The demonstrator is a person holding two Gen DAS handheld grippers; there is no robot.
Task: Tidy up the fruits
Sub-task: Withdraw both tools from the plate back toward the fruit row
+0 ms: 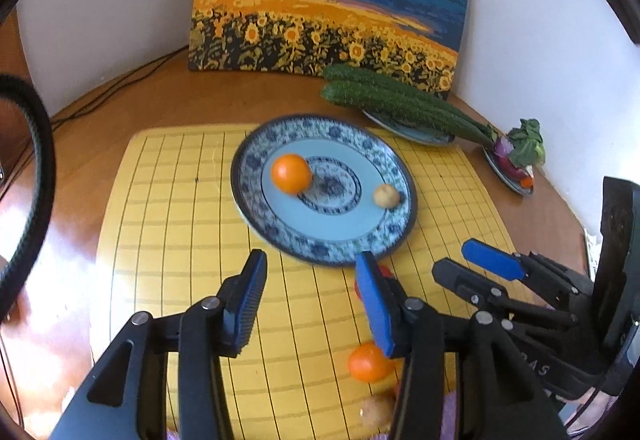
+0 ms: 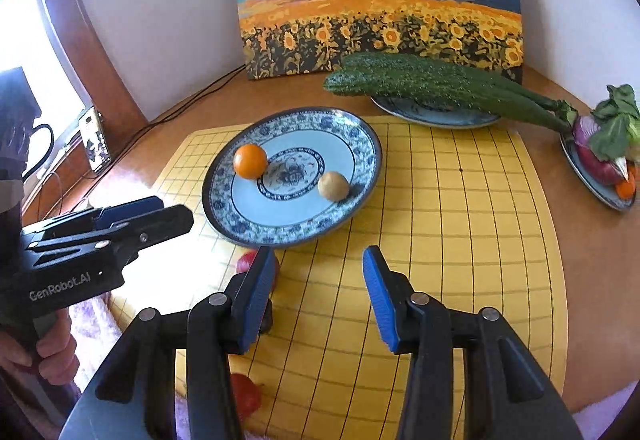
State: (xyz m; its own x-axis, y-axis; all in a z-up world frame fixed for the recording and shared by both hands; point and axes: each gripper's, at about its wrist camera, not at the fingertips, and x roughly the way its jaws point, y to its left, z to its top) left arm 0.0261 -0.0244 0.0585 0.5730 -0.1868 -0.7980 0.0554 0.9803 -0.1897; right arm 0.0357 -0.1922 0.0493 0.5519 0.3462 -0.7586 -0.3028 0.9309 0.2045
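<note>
A blue-patterned plate [image 1: 340, 228] [image 2: 370, 160] sits on a yellow grid mat [image 1: 180, 220] [image 2: 460, 240]. It carries an orange [image 1: 291, 173] [image 2: 250, 161] and a small tan fruit [image 1: 386, 196] [image 2: 333, 185]. My left gripper [image 1: 311, 260] [image 2: 176, 208] hovers at the plate's near rim, open and empty. Nearer me on the mat lie another orange [image 1: 368, 362], a brown fruit [image 1: 376, 412] and a red fruit [image 1: 385, 272] half hidden by a finger. My right gripper [image 2: 318, 254] [image 1: 456, 258] is open, empty, just right of the left one. Red fruits [image 2: 246, 260] [image 2: 244, 394] lie beside its left finger.
A sunflower painting [image 1: 332, 0] [image 2: 380, 0] leans on the wall behind. Cucumbers on a small plate [image 1: 400, 100] [image 2: 440, 84] and a plate of red onion and greens [image 1: 516, 156] [image 2: 600, 148] stand at the back right. Cables [image 1: 120, 84] run along the wooden table's left side.
</note>
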